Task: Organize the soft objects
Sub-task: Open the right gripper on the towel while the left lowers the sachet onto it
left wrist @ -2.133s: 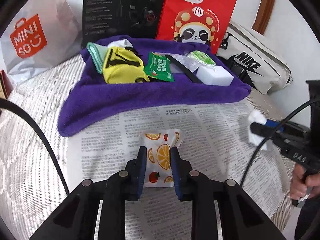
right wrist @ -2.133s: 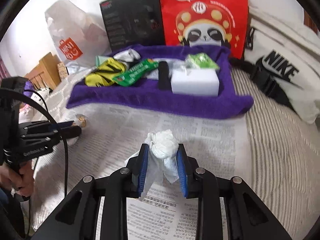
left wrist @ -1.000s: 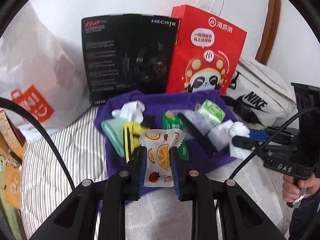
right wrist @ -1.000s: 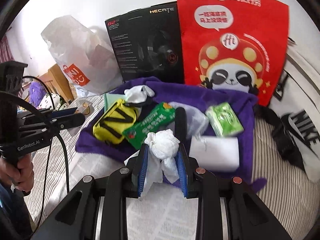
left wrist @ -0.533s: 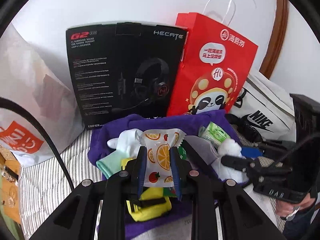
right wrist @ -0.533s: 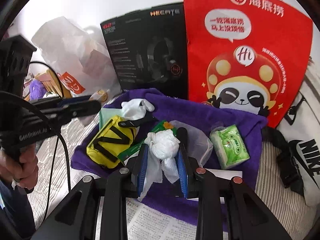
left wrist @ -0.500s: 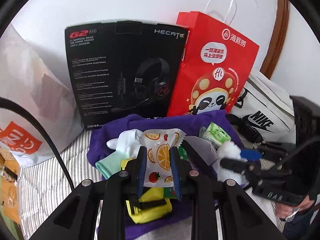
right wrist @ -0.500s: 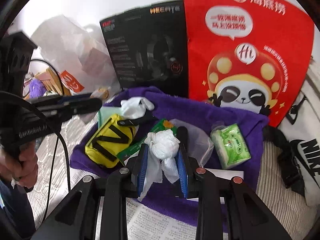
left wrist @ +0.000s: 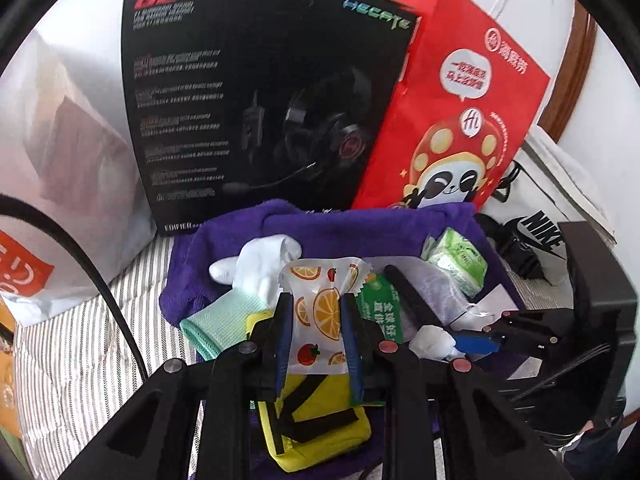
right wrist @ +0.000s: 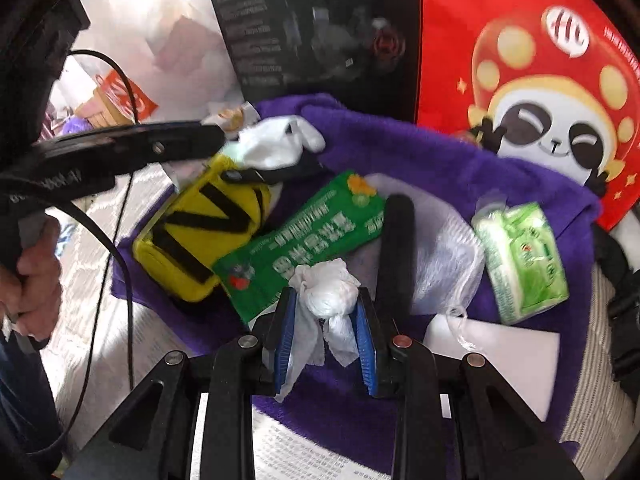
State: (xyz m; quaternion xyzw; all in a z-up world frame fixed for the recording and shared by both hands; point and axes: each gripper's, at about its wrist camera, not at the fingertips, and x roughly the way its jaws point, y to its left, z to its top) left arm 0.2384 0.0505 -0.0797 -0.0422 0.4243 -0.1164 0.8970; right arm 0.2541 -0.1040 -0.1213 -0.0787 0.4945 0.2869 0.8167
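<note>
A: Status on the sort?

B: Most of it looks gathered. The purple towel already carries a yellow pouch, a white sock, a green packet, a mesh bag, a tissue pack, a white block and a black strap. Two pieces not yet down, both in my tools.

A: Which ones?

B: My left tool is nearly closed, pads pressed flat on a fruit-print sachet, hanging over the yellow pouch and the mint cloth. My right tool is closed down on a tissue wad, held above the near edge of the towel, just in front of the green packet.

A: So what's left?

B: By my reading, only lowering and letting go of both. I can't tell whether anything else lies out of view on the bed.

A: Materials?

B: Towel: deep plush pile, rumpled at the rim. Sachet: thin glossy film, crimped zigzag top, flat and limp. Wad: crumpled soft paper, knotted into a ball with loose tails hanging down. Pouch: felt-like fabric, boxy, black straps across it. Mesh bag: sheer, slack. Tissue pack: crinkly plastic over a squashy brick. Block: square-edged and matte, probably a sponge.

A: Handling worries?

B: The wad will likely cling to a pad; the sachet may slide off the pouch.
</note>
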